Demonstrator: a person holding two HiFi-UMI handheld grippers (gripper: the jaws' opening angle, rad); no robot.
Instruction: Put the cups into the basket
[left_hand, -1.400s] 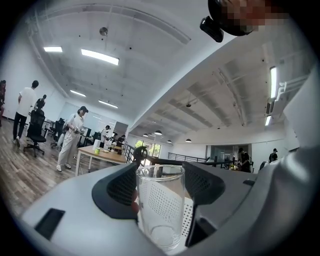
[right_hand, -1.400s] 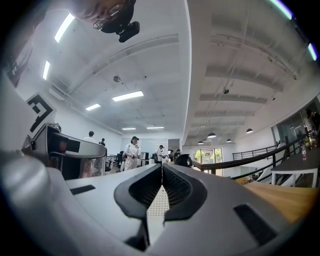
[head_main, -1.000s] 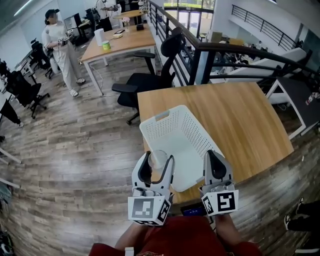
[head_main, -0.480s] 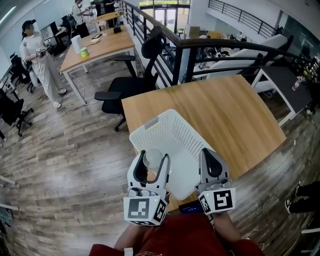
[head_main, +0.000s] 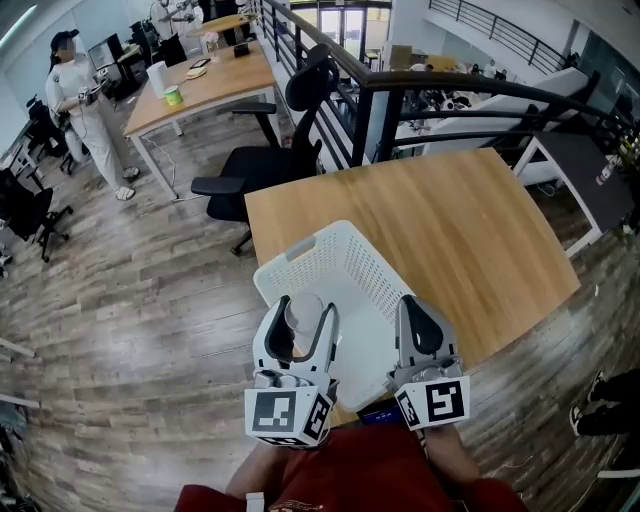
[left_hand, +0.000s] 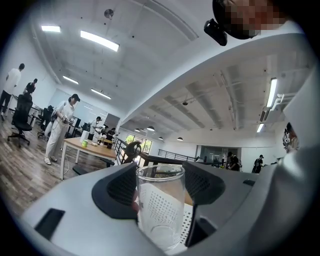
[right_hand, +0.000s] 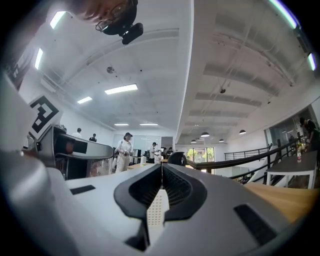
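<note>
Glass cup (head_main: 303, 314) still clamped | left gripper (head_main: 306, 308) unmoved; basket (head_main: 350, 265) same

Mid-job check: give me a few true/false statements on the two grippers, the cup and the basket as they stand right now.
1. The left gripper has a clear cup between its jaws. True.
2. The cup is lying loose on the basket floor. False: it stands upright between the left jaws, at the near left corner of the basket.
3. The right gripper has its jaws wide apart. False: they are closed, with a strip of the basket's perforated wall between them.
4. The basket rests on the wooden table. True.
5. The basket is dark blue. False: it is white.
</note>
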